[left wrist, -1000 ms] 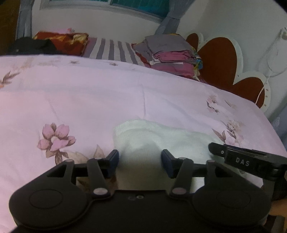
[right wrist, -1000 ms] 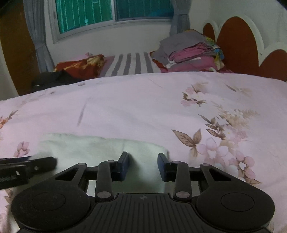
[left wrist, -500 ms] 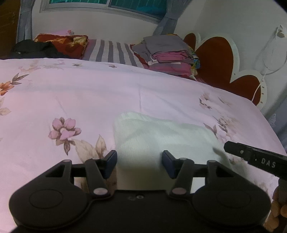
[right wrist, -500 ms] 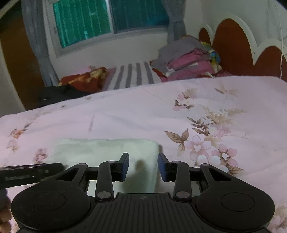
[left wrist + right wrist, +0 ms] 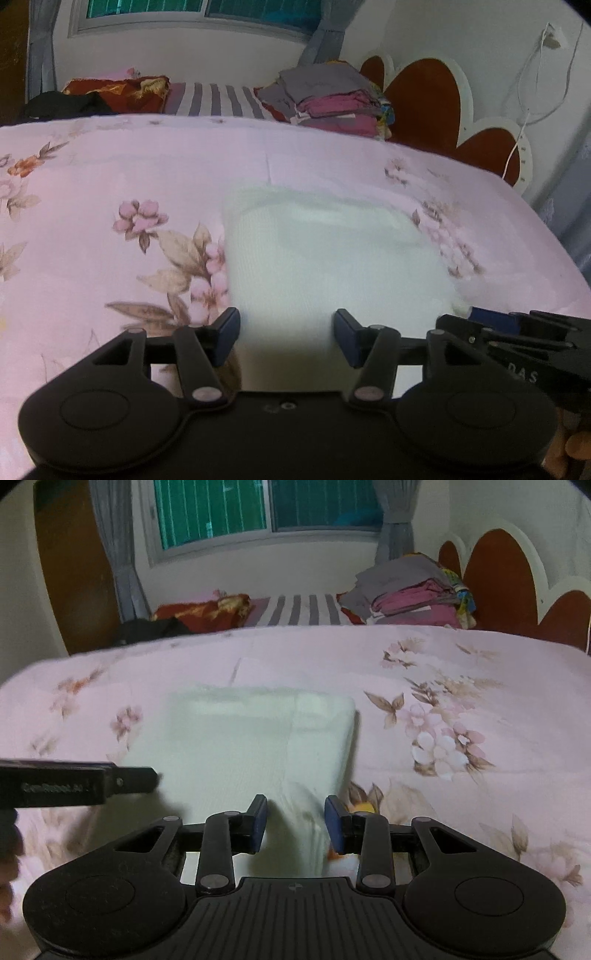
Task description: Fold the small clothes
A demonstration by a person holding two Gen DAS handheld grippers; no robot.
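A: Where's the white cloth point(image 5: 325, 258)?
B: Flat on the floral bedspread point(image 5: 110, 177), at both grippers' tips.
A: Fingers?
B: Left gripper point(image 5: 287, 334) spread apart, grasping nothing. Right gripper point(image 5: 295, 823) also released, the cloth's near edge between its 2 fingers.

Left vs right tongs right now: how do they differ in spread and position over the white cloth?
Left tongs are spread wider than right tongs. Left tongs sit over the near-left part of the white cloth; right tongs straddle its near-right corner, where cloth bunches up between the fingers. Shared: both open, blue pads, neither visibly clamped on fabric.
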